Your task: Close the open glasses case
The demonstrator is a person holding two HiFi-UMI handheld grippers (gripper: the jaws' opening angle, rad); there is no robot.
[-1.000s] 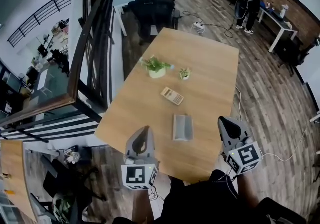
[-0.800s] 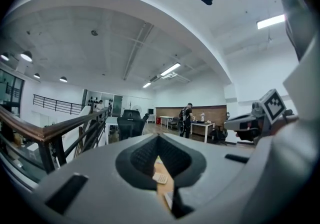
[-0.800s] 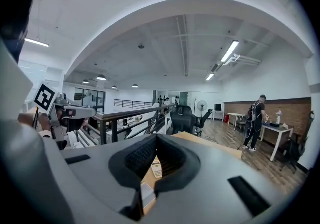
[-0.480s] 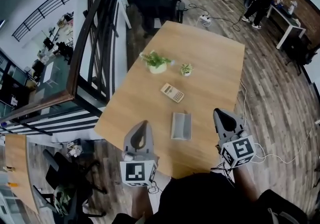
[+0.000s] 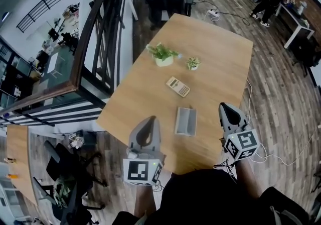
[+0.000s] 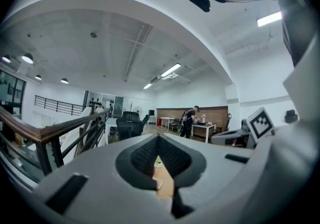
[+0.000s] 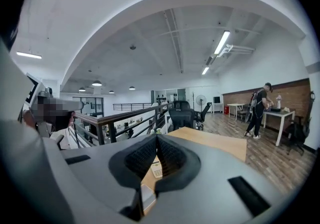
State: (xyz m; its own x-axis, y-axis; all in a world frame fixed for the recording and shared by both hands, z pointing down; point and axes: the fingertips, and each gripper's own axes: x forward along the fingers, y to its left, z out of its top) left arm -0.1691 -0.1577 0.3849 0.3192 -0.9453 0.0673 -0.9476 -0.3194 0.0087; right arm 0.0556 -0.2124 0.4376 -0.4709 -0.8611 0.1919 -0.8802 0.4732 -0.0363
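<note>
While the glasses case point(image 5: 185, 121) lay on the tabletop point(image 5: 215, 63), long axis pointing away from the person point(image 5: 210, 196), the closed, empty left gripper point(image 5: 151, 119) and right gripper point(image 5: 223, 106) flanked it, the left apparently nearer.

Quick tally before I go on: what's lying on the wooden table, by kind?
Potted plants: 2
Calculator: 1
Glasses case: 1
Total: 4

In the right gripper view only a strip of the case point(image 7: 146, 196) showed; the keys of the calculator point(image 7: 156, 169) were too small to tell.
</note>
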